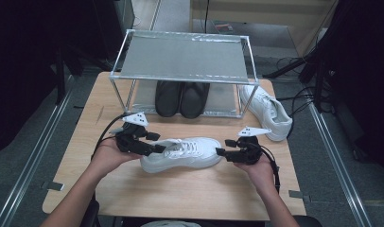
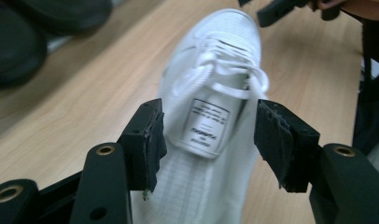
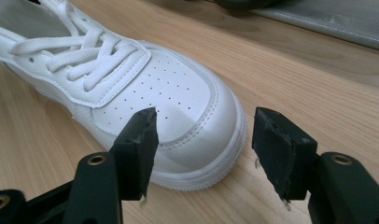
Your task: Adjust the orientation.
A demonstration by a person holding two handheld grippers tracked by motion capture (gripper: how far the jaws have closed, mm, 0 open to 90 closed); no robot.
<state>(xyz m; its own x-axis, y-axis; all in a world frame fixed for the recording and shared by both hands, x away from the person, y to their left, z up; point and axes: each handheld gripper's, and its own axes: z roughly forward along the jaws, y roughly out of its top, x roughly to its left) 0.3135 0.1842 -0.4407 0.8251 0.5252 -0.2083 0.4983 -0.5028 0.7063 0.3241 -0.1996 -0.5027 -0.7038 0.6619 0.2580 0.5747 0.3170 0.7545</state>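
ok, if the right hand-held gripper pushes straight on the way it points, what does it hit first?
Most likely the toe of the white sneaker. The right hand-held gripper has open jaws aimed at the toe cap, one jaw already overlapping it in the right gripper view. How big the gap is, I cannot tell.

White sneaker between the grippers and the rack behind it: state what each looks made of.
White sneaker: smooth leather or synthetic leather, going by its soft sheen, punched toe holes and stitched seams. Rack: seemingly bright metal tubing with dull grey, finely textured shelf panels.

My high view looks forward and down over the whole table [image 1: 133, 198]. Both gripper views sit low and close, facing the white sneaker [image 1: 183, 153] from opposite ends.
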